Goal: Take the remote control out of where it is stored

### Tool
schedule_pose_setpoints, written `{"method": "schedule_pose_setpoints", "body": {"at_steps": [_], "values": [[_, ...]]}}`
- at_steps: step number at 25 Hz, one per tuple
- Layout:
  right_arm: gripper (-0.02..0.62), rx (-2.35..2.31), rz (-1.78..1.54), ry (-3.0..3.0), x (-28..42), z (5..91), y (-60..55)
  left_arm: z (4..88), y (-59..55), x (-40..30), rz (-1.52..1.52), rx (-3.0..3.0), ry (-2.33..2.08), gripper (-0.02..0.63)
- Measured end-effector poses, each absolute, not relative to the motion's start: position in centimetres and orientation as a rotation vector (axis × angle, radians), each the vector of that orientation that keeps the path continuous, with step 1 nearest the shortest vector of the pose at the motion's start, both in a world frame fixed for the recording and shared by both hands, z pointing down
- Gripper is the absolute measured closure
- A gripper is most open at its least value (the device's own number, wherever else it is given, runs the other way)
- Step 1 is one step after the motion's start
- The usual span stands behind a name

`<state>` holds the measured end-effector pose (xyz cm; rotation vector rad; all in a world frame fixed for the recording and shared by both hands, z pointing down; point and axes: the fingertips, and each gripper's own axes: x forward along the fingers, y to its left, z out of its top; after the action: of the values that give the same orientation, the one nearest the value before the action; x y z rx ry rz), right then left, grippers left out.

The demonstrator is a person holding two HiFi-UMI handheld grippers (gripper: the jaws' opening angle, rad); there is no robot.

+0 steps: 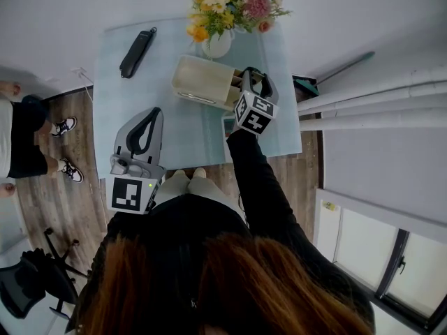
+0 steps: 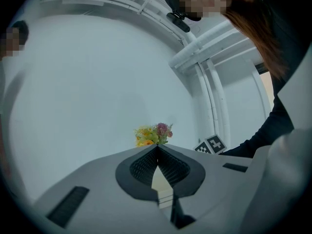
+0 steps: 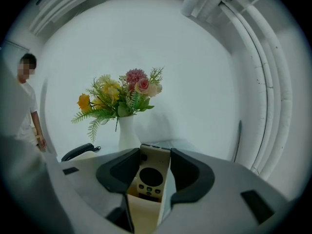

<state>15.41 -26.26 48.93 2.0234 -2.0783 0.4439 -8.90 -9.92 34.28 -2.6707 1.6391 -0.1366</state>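
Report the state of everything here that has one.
remote control: upright in the storage box, not out yet.
right tongs: shut on the remote control.
left tongs: shut, empty.
storage box: on the table, holding the remote control.
vase: upright, flowers in it.
black case: lying flat on the table.

the table (image 1: 188,128) top is pale blue-green, with a cream box (image 1: 199,82) near its far edge, a black case (image 1: 137,52) by the far left corner, and a white vase (image 1: 218,45) of yellow, orange and pink flowers (image 1: 230,9). the remote control (image 3: 150,177) is cream with a black round pad. the left gripper (image 2: 157,146) and right gripper (image 3: 155,150) are grey with black pads and black-and-white marker cubes (image 1: 255,114).
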Motion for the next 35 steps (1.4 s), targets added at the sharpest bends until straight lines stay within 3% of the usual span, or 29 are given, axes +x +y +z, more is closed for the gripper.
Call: {"method": "schedule_pose_setpoints", "body": {"at_steps": [35], "values": [[0.397, 1.939, 0.203, -2.355, 15.5, 37.7, -18.2, 34.1, -9.3, -7.4, -0.106, -2.735, 1.54, 0.601]]}}
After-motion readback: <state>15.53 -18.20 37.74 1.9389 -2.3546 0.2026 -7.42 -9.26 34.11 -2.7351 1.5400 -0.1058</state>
